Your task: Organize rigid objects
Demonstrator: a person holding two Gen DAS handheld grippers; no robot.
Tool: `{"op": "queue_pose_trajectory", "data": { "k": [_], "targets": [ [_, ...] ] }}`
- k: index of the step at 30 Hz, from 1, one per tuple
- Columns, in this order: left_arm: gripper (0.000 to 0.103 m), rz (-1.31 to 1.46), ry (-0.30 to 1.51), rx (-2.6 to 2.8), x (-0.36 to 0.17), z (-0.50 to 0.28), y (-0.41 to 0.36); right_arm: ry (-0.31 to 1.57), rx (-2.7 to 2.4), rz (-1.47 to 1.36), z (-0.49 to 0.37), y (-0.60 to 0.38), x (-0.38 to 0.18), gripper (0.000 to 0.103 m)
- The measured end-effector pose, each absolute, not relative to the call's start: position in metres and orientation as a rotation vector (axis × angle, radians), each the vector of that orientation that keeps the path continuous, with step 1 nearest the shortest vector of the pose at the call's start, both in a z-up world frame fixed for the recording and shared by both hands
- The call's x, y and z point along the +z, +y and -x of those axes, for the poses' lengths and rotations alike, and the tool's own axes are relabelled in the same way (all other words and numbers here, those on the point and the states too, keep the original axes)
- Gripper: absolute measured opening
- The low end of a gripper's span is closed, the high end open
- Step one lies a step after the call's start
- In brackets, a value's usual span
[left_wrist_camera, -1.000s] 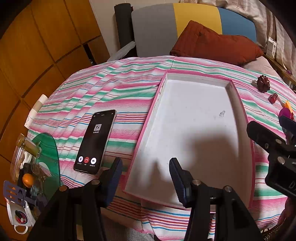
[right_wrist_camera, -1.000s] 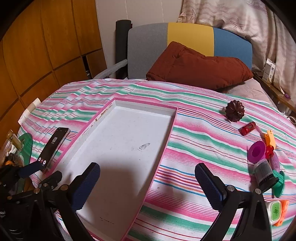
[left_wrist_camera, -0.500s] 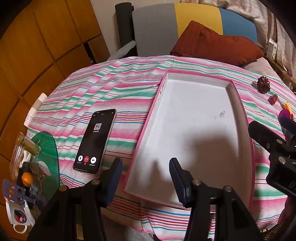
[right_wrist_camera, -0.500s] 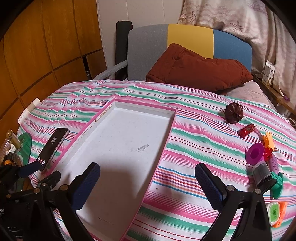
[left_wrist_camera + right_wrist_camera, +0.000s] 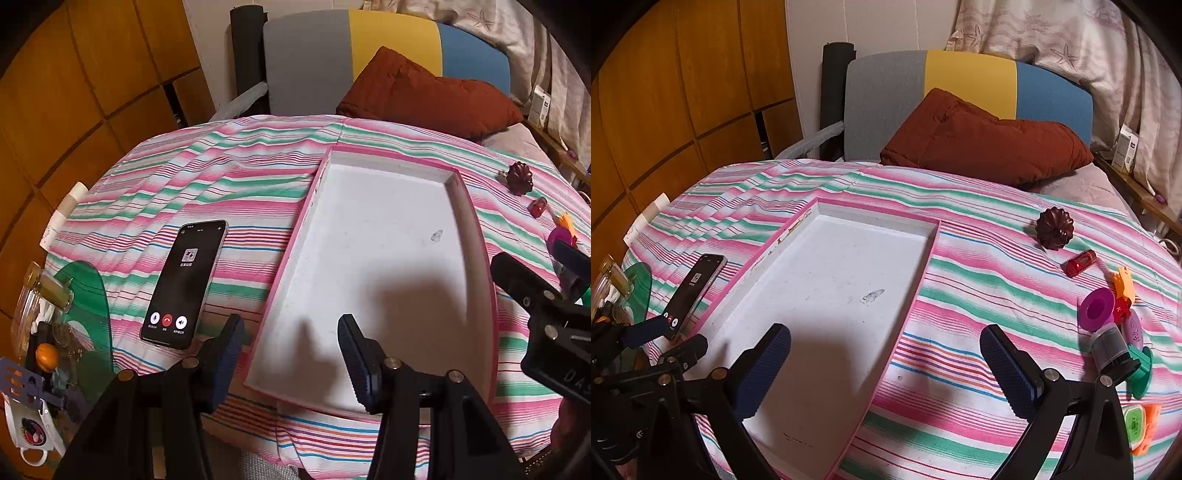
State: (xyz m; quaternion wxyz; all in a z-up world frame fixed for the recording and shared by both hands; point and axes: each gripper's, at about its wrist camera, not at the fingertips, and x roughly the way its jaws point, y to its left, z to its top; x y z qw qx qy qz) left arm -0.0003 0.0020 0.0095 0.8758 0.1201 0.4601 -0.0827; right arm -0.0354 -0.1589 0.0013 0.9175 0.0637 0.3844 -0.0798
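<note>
A shallow white tray with a pink rim (image 5: 476, 236) (image 5: 925, 262) lies on the striped bedspread, nothing in it. Small rigid things sit to its right: a dark brown fluted mould (image 5: 1054, 228) (image 5: 519, 178), a red cylinder (image 5: 1080, 263), a magenta cup (image 5: 1096, 309), a dark jar (image 5: 1112, 349), orange and green pieces (image 5: 1140, 428). My left gripper (image 5: 290, 343) hangs open over the tray's near left corner. My right gripper (image 5: 884, 360) stands wide open above the tray's right rim, holding nothing.
A black phone (image 5: 184, 284) with a lit call screen lies left of the tray. A brown cushion (image 5: 982, 144) rests against the grey, yellow and blue headboard. At the far left a green glass side table (image 5: 79, 314) carries a jar, a mug and clutter. Wooden panels line the left wall.
Both views have shifted very slightly, as if the grippers drew back or rose a little. Nothing on the bed has moved and both grippers stay open.
</note>
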Motion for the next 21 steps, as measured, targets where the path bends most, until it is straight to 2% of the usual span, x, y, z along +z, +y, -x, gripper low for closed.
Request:
{"op": "queue_pose_trajectory", "data": {
  "k": [16,21],
  "targets": [
    [0.053,-0.232,1.000,-0.264,0.015,0.002,-0.006,0.753,-0.224,-0.181,0.053,-0.185,0.013,0.103],
    [0.053,-0.200,1.061,-0.354,0.011,0.005,-0.016,0.738,-0.235,-0.230,0.071,-0.202,0.018,0.103]
  ]
}}
